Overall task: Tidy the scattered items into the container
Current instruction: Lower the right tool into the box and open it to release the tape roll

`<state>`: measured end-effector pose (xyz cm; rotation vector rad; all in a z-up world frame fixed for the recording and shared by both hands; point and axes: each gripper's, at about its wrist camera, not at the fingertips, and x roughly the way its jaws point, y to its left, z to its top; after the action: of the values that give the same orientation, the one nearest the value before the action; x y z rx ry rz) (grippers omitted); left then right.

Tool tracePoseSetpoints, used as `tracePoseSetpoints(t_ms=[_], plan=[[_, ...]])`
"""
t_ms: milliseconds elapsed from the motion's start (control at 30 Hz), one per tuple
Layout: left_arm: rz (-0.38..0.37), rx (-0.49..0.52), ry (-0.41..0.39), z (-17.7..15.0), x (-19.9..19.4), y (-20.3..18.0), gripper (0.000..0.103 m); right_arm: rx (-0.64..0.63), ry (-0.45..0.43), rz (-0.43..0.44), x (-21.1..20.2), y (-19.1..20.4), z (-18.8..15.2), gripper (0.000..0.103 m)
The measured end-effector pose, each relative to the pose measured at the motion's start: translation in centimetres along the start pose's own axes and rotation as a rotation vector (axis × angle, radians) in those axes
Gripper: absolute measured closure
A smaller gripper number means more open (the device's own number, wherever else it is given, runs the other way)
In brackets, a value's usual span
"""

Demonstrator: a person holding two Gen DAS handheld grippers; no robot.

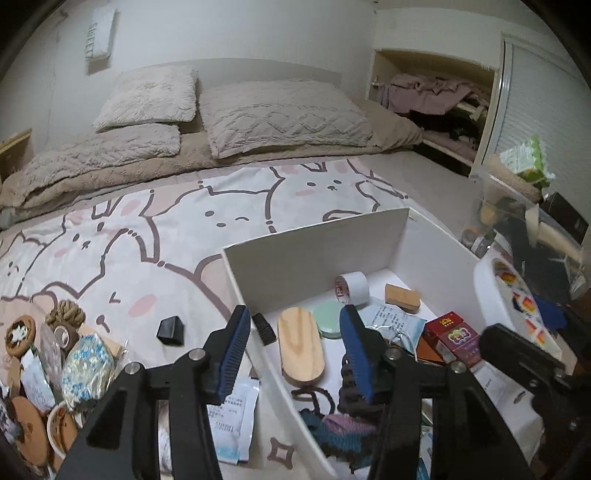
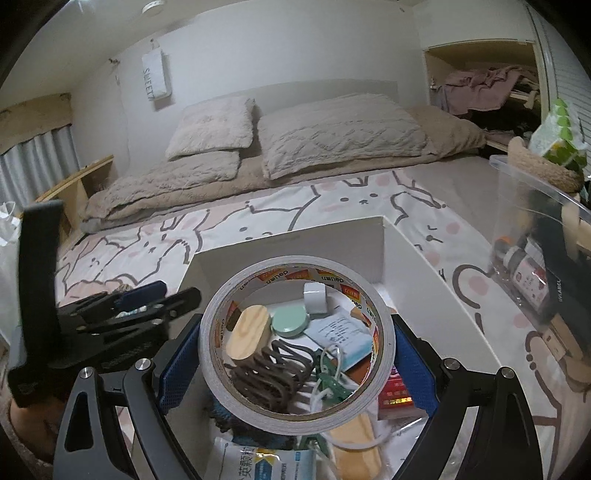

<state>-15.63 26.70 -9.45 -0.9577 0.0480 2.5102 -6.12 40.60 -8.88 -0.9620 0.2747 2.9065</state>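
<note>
In the left wrist view, the left gripper is seen open and empty over the white box at the lower centre; "SWEET" is read on a wall hanging at the upper left.

In the right wrist view, a tape roll printed "deli" is clamped by the right gripper above the same box.

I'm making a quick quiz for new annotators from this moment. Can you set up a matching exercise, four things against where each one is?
Things:
1. large tape roll
2. wooden oval brush
3. small black box
4. left gripper

Places:
A. lying on the rabbit-print sheet, outside the white box
B. held between the right gripper's blue pads
C. lying inside the white box
D. empty, straddling the white box's left wall

Pairs: 1-B, 2-C, 3-A, 4-D
</note>
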Motion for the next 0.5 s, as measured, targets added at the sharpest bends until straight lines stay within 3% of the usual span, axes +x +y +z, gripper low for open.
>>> tracePoseSetpoints(t_ms=[500], plan=[[-0.024, -0.034, -0.106, -2.0, -6.1, 3.2, 0.048, -0.116, 0.068, 0.018, 1.3, 3.5, 0.4, 0.009]])
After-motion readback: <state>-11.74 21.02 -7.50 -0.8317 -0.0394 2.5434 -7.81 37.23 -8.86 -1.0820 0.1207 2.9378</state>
